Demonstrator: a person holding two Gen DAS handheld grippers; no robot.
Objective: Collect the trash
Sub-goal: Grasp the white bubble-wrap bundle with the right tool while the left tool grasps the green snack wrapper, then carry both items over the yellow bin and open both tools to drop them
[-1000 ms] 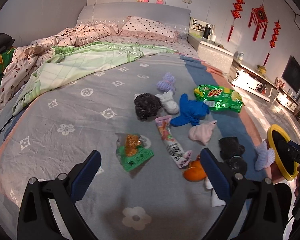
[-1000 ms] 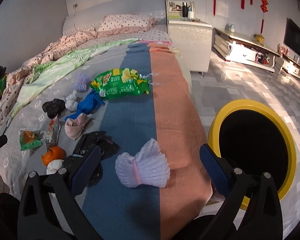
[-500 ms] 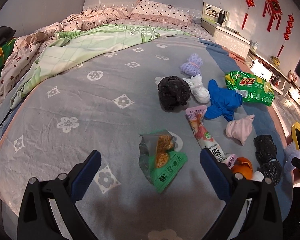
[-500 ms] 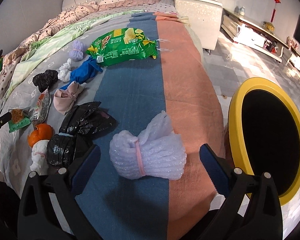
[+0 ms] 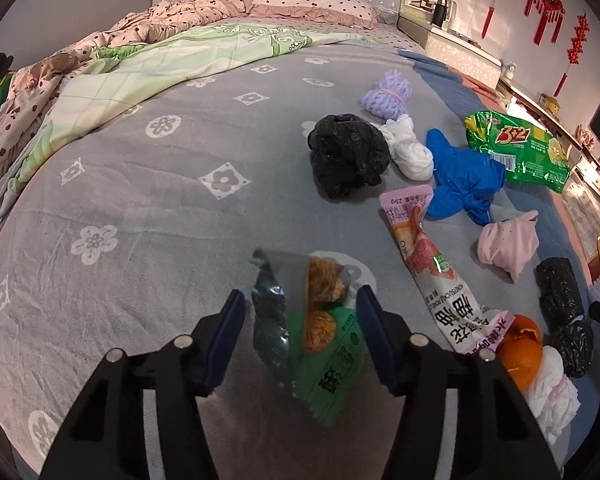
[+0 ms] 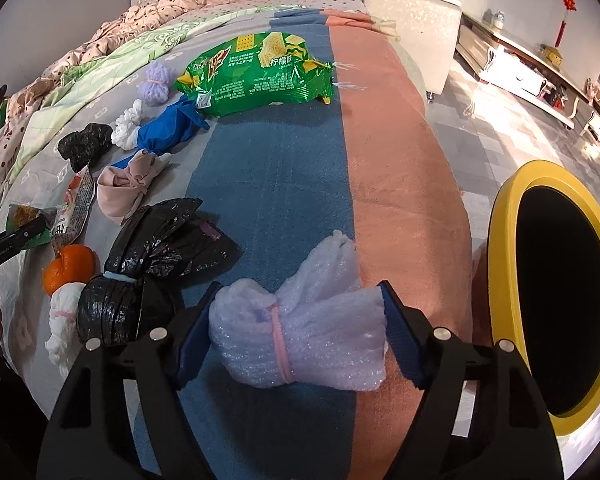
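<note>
Trash lies scattered on a grey bed cover. My left gripper (image 5: 300,320) has its fingers on both sides of a green snack packet (image 5: 312,344), close to it with small gaps still showing. My right gripper (image 6: 298,320) has closed in on a white foam bundle (image 6: 300,336) tied with a pink band; both pads touch its sides. A yellow-rimmed trash bin (image 6: 556,292) stands on the floor to the right of the bed.
Also on the bed are a black bag (image 5: 346,156), a pink wrapper (image 5: 428,264), a blue bundle (image 5: 462,176), a green cracker bag (image 6: 260,74), a pink bundle (image 6: 126,188), black bags (image 6: 156,256) and an orange (image 6: 68,268). Quilts are piled far left.
Both grippers moved forward and down onto their items and narrowed. The left now brackets the green packet; the right has closed on the foam bundle.
</note>
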